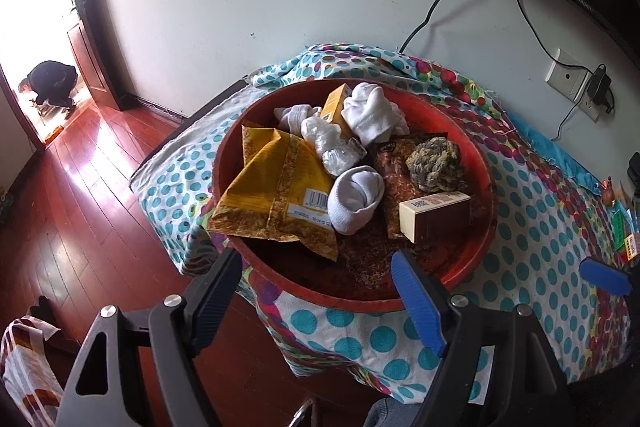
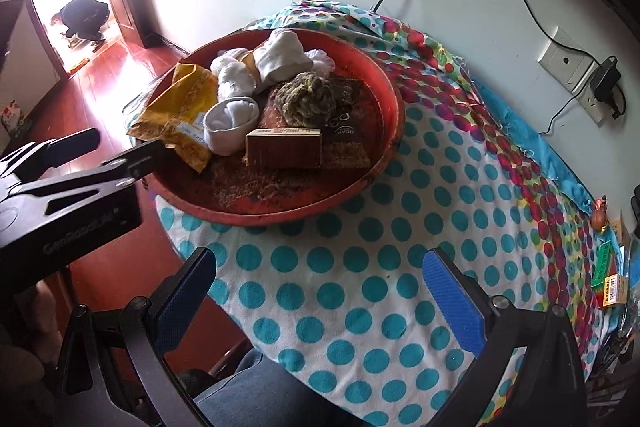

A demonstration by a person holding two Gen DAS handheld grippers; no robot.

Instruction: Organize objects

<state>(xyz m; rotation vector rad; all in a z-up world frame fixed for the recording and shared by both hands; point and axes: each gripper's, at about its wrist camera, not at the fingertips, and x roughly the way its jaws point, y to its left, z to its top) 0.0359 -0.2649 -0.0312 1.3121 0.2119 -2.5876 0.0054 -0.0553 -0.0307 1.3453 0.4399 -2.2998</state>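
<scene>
A round red plastic tray (image 1: 486, 187) sat on a table draped in a white cloth with teal polka dots (image 2: 360, 291). Inside it lay a crumpled yellow foil snack bag (image 1: 276, 195), several rolled white socks (image 1: 354, 203), a knotted olive-grey rope ball (image 1: 434, 165) resting on a flat dark-brown packet (image 1: 390, 179), and a brown-and-cream cardboard box (image 1: 436, 217) near the front rim. The left gripper (image 1: 316, 291) hung at the tray's near edge, its jaws spread wide and holding nothing. The right gripper (image 2: 320, 287) hovered over the bare cloth beside the tray, jaws likewise wide apart and empty.
</scene>
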